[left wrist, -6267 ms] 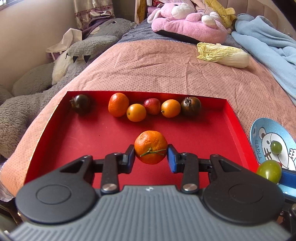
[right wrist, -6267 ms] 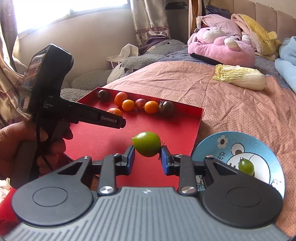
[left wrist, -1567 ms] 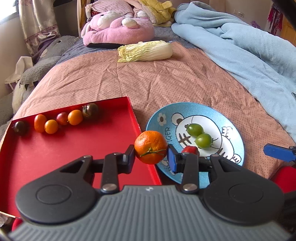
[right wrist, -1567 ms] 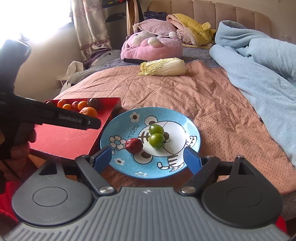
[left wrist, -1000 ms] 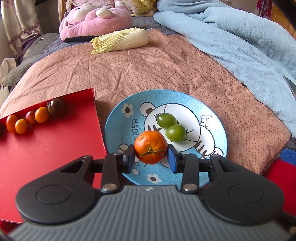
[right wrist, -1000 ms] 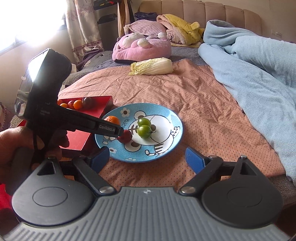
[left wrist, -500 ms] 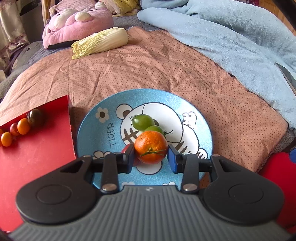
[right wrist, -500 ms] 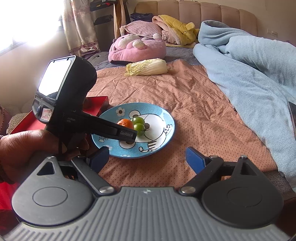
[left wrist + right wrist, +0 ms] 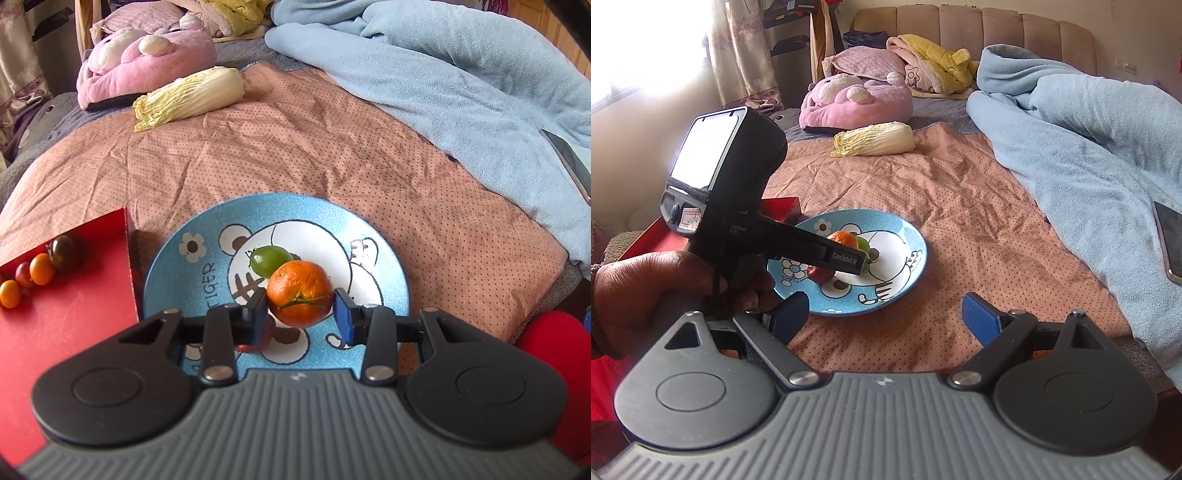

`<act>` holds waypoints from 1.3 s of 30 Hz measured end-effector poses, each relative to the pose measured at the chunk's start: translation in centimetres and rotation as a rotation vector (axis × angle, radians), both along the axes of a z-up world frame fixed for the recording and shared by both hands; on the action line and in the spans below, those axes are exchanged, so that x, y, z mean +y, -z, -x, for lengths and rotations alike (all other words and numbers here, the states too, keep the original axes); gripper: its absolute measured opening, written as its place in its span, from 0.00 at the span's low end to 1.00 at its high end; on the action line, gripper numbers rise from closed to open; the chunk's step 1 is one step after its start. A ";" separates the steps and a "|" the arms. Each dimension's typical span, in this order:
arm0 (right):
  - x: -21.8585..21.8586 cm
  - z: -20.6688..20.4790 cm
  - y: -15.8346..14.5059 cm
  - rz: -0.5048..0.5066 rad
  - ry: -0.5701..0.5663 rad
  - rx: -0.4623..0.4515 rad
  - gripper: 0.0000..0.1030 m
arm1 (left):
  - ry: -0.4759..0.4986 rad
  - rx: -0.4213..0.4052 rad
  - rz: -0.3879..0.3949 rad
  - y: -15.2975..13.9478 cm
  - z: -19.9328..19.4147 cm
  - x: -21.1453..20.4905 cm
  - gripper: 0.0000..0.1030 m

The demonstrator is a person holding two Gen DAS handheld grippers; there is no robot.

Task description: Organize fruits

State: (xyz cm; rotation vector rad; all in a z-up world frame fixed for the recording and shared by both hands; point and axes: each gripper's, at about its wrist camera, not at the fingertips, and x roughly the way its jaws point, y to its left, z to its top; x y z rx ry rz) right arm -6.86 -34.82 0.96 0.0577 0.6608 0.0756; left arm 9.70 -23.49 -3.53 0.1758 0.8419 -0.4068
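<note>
An orange tangerine (image 9: 299, 297) sits on the blue tiger plate (image 9: 166, 280), touching a green tomato (image 9: 267, 258). My left gripper (image 9: 300, 314) straddles the tangerine. The left pad is against it and a thin gap shows at the right pad. A small red fruit (image 9: 267, 332) lies half hidden under the left finger. In the right wrist view, a hand (image 9: 646, 288) holds the left gripper over the plate (image 9: 908, 258), with the tangerine (image 9: 842, 238) behind its finger. My right gripper (image 9: 882, 314) stands wide open before the plate, holding nothing.
The red tray (image 9: 74, 325) lies left of the plate with several small fruits (image 9: 40, 269) along its far edge. A cabbage (image 9: 192, 96) and pink plush (image 9: 147, 51) lie farther up the bed. A blue blanket (image 9: 461, 92) and a phone (image 9: 1171, 240) are to the right.
The left gripper carried the tangerine rightward from the tray to over the plate's middle and lowered it. Its jaws have eased slightly off the fruit. The right gripper stayed open, near the plate.
</note>
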 end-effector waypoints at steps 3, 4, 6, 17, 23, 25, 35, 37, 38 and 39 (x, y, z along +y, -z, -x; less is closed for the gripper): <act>0.1 0.3 -0.1 0.002 -0.001 -0.002 0.90 | -0.007 -0.021 0.008 -0.5 0.2 0.2 0.51; 0.1 0.4 -0.1 0.002 0.000 -0.003 0.90 | -0.005 -0.026 0.014 -0.7 0.3 0.3 0.51; 0.1 0.6 -0.2 0.001 0.001 -0.005 0.90 | -0.002 -0.029 0.014 -1.0 0.3 0.3 0.51; 1.4 1.0 -0.7 0.004 -0.028 -0.019 0.90 | -0.045 -0.066 0.044 -3.1 1.4 2.4 0.51; 2.7 0.8 -0.7 0.001 -0.060 -0.012 0.90 | -0.087 -0.079 0.066 -4.1 2.0 4.5 0.51; 3.1 0.6 -0.6 0.000 -0.071 -0.011 0.90 | -0.098 -0.084 0.070 -4.3 2.2 5.2 0.51; 6.5 -0.4 -0.5 0.003 -0.165 -0.013 0.90 | -0.196 -0.096 0.069 -4.4 3.3 10.2 0.51; 6.9 -0.6 -0.5 0.005 -0.178 -0.014 0.90 | -0.221 -0.095 0.071 -4.3 3.5 11.2 0.51; 7.1 -0.7 -0.5 0.004 -0.183 -0.013 0.90 | -0.235 -0.095 0.071 -4.3 3.6 11.8 0.51; 7.3 -0.8 -0.5 0.003 -0.190 -0.013 0.90 | -0.248 -0.095 0.072 -4.2 3.7 12.4 0.51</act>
